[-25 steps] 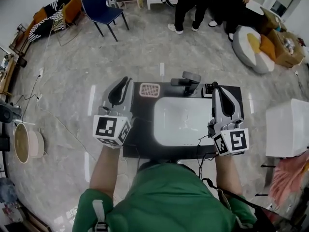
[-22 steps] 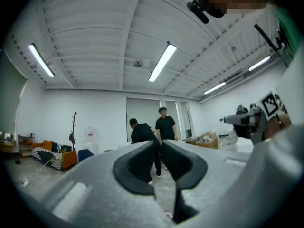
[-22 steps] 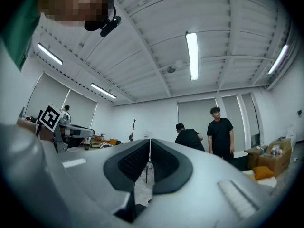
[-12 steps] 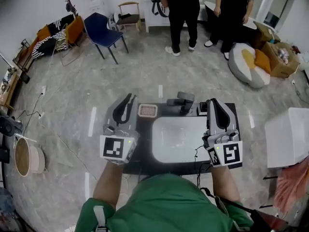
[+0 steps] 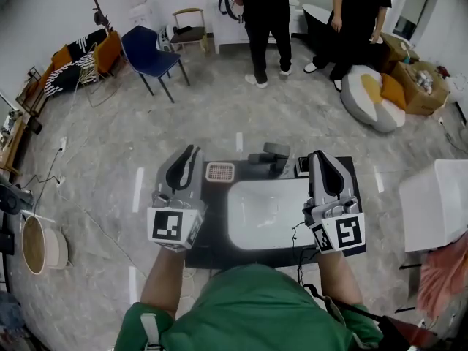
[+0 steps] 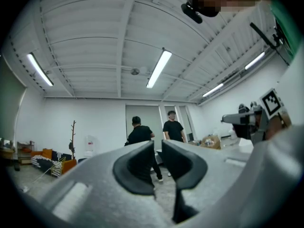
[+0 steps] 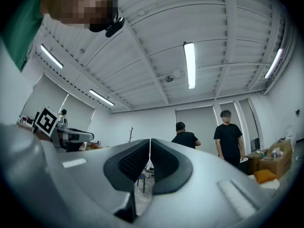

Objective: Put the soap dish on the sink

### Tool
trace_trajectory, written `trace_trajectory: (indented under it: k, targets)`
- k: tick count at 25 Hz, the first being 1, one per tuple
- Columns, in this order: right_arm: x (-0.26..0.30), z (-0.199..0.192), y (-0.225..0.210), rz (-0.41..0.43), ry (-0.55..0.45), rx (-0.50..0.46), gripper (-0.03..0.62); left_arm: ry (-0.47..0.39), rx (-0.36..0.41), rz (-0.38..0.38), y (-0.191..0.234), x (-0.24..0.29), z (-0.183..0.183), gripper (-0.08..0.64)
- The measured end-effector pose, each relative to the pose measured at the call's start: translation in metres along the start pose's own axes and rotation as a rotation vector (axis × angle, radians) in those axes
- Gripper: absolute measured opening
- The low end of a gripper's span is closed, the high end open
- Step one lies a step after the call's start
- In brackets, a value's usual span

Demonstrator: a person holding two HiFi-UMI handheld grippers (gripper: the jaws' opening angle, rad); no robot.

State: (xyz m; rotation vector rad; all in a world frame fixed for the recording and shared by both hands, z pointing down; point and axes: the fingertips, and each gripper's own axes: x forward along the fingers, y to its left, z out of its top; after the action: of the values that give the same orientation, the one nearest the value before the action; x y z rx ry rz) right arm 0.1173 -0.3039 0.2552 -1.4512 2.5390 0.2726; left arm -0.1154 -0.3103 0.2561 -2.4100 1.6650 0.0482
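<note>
The soap dish (image 5: 219, 171), a small pinkish grid tray, lies on the black counter (image 5: 208, 225) at the back left corner of the white sink basin (image 5: 263, 214). My left gripper (image 5: 191, 151) is held just left of the dish, shut and holding nothing. My right gripper (image 5: 319, 155) hovers over the basin's right rim, also shut and holding nothing. Both gripper views tilt up at the ceiling. In the left gripper view the left gripper (image 6: 157, 145) has its pads nearly touching. In the right gripper view the pads of the right gripper (image 7: 150, 146) meet.
A grey faucet (image 5: 269, 154) stands behind the basin. Two people in black (image 5: 267, 20) stand on the floor beyond, near a blue chair (image 5: 150, 53) and a beanbag (image 5: 376, 97). A white box (image 5: 431, 203) sits to the right.
The head view has tilted up, so the sink and both grippers sit lower in the frame. Both grippers keep their places beside the dish and the basin.
</note>
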Motion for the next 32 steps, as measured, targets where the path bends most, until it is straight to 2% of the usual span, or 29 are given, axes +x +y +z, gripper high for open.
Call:
trace_trajectory:
  k: [7, 12, 17, 32]
  targets:
    - [0.0040, -0.0016, 0.0000, 0.001, 0.003, 0.009, 0.008, 0.010, 0.028, -0.003, 0.0060, -0.0004, -0.0063, 0.048]
    - [0.0063, -0.0004, 0.0021, 0.003, 0.003, 0.006, 0.008, 0.006, -0.001, 0.005, 0.0076, 0.0006, -0.0018, 0.048]
    - [0.0052, 0.0019, 0.0048, 0.005, 0.003, 0.002, 0.008, 0.008, 0.017, 0.000, 0.0089, -0.0024, -0.0031, 0.048]
    - [0.0049, 0.0002, 0.0082, 0.012, 0.002, 0.016, 0.008, 0.014, 0.003, 0.005, 0.0110, -0.0048, -0.0067, 0.048]
